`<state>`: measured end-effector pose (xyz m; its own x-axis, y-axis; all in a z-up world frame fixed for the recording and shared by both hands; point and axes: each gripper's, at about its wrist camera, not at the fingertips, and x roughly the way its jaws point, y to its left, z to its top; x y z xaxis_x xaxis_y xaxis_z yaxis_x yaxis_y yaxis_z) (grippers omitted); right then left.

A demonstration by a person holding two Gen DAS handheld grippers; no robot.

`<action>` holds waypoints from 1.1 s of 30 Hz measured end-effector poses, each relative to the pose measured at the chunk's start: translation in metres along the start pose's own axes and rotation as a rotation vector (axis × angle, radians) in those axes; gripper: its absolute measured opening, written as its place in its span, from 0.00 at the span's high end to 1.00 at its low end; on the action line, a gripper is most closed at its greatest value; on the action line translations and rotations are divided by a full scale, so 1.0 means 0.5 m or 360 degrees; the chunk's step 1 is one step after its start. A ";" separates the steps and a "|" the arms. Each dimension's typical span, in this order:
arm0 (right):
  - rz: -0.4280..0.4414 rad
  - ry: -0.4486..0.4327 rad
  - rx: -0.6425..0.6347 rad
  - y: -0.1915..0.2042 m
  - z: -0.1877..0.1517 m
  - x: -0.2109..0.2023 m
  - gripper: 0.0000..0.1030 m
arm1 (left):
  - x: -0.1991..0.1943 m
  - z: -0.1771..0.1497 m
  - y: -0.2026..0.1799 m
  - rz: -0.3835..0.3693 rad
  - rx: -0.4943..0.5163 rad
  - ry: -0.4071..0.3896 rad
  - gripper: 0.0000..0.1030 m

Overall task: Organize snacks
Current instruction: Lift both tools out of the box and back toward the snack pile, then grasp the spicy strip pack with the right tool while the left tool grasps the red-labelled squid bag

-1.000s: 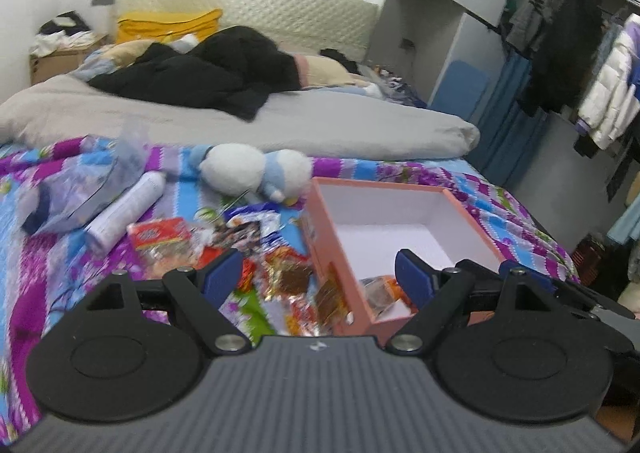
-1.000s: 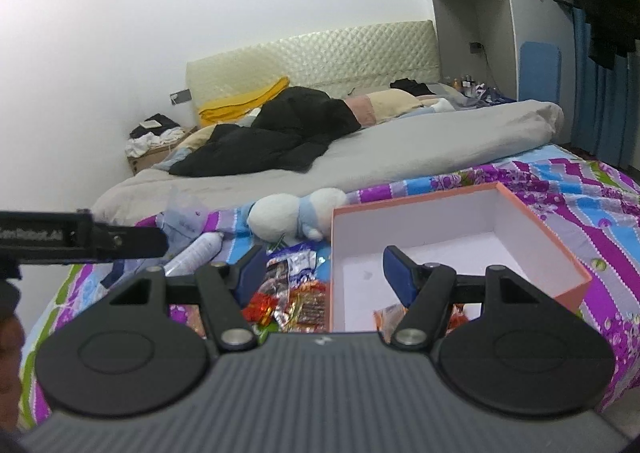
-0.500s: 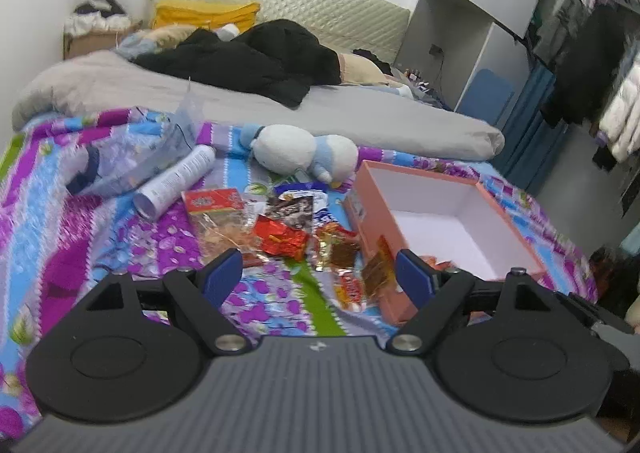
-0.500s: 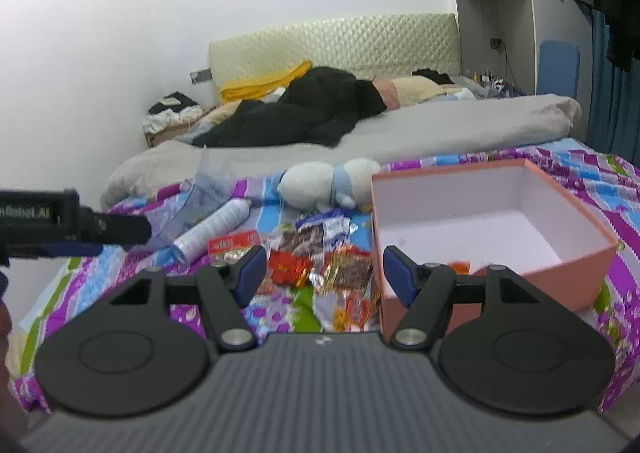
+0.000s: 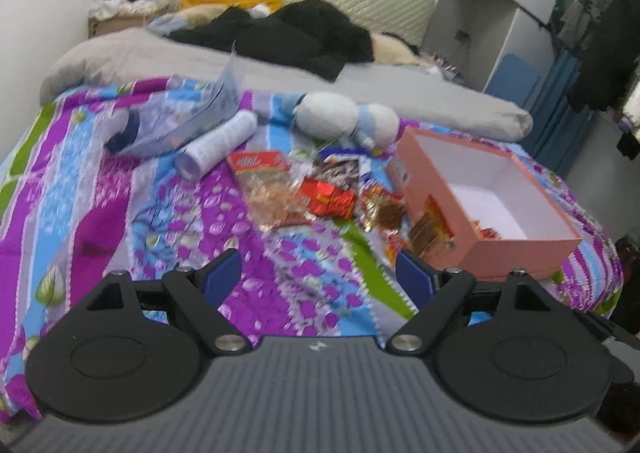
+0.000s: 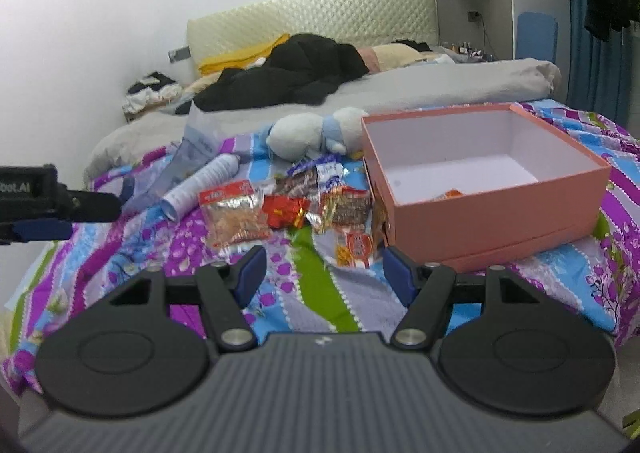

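Note:
Several snack packets lie in a loose pile [image 5: 320, 193] [image 6: 288, 209] on the patterned bedspread, just left of an open pink box [image 5: 520, 241] [image 6: 492, 209]. A red foil packet [image 5: 328, 197] [image 6: 286, 211] lies in the middle of the pile. An orange packet [image 6: 450, 195] lies inside the box. My left gripper [image 5: 318, 277] is open and empty above the bedspread, short of the pile. My right gripper [image 6: 324, 273] is open and empty, near a packet [image 6: 354, 249] at the box's front corner. The left gripper's side also shows at the far left of the right wrist view [image 6: 40, 201].
A white tube [image 5: 218, 145] [image 6: 200, 185] and a clear plastic bag [image 5: 180, 121] lie left of the pile. A plush toy [image 5: 344, 121] [image 6: 316, 133] sits behind it. A grey duvet [image 5: 400, 93] and black clothes [image 5: 288, 37] cover the bed's far half.
Both grippers have pulled back from the box and pile, so more bedspread shows in front. Both stay open and empty.

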<state>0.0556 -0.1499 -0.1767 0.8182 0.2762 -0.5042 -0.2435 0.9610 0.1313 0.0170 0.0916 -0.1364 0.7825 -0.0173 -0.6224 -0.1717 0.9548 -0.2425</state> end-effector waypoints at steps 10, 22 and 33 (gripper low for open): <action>-0.0055 0.0099 0.0084 -0.009 -0.043 0.077 0.35 | 0.091 -0.016 0.028 0.0024 -0.0023 0.0113 0.15; -0.0146 0.0188 0.0140 -0.032 -0.068 0.196 0.36 | 0.256 0.004 0.095 0.0046 -0.0108 0.0180 0.15; -0.0346 0.0025 0.0255 -0.003 -0.055 0.297 0.54 | 0.422 0.047 0.144 0.0055 -0.0197 0.0146 0.16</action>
<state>0.1633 -0.1108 -0.2754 0.8338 0.0638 -0.5484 0.0238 0.9882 0.1512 0.1835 0.1638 -0.2678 0.7178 -0.0176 -0.6960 -0.2743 0.9117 -0.3059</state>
